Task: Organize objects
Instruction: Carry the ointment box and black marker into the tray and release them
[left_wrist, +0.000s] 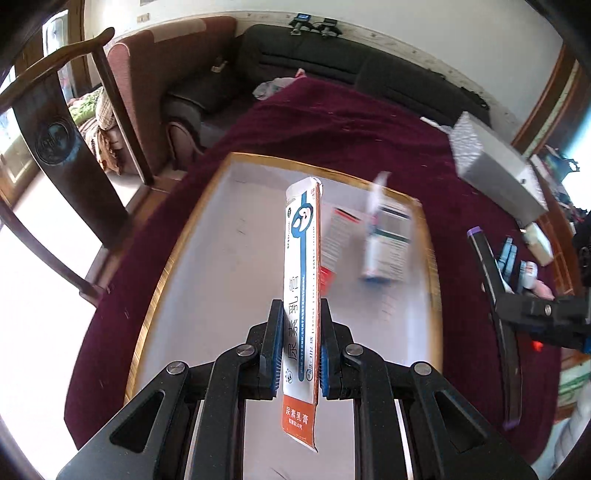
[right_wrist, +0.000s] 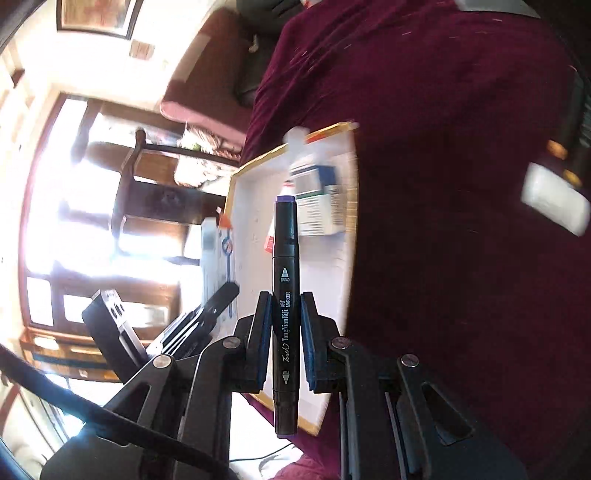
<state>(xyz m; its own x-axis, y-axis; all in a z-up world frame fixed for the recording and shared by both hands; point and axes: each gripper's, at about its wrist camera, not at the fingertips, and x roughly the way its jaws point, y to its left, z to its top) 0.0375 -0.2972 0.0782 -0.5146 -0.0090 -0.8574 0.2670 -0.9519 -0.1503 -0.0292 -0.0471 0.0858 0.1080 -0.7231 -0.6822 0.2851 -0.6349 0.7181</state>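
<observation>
Clamped in the left gripper (left_wrist: 298, 354): a white, blue and orange ointment box (left_wrist: 301, 295), upright between closed pads, held over the gold-rimmed white tray (left_wrist: 177, 254) on a maroon cloth (left_wrist: 369, 129). Pinched in the right gripper (right_wrist: 283, 343): a black art marker (right_wrist: 284, 295) with purple end caps, lengthwise between the fingers, poised at the tray's near edge. Already in the tray, toward its far right corner: a blurred blue-and-white box (left_wrist: 388, 243) and a red-and-white carton (left_wrist: 338, 236); bare white floor across the left half. Seen only from the left wrist: a grey box (left_wrist: 495, 162) beyond the tray's right rim, small items (left_wrist: 517, 266) near it, sofa (left_wrist: 332, 55) behind. Seen only from the right wrist: bright windows (right_wrist: 92, 221) and a wooden chair (right_wrist: 147, 177) past the tray's far edge.
</observation>
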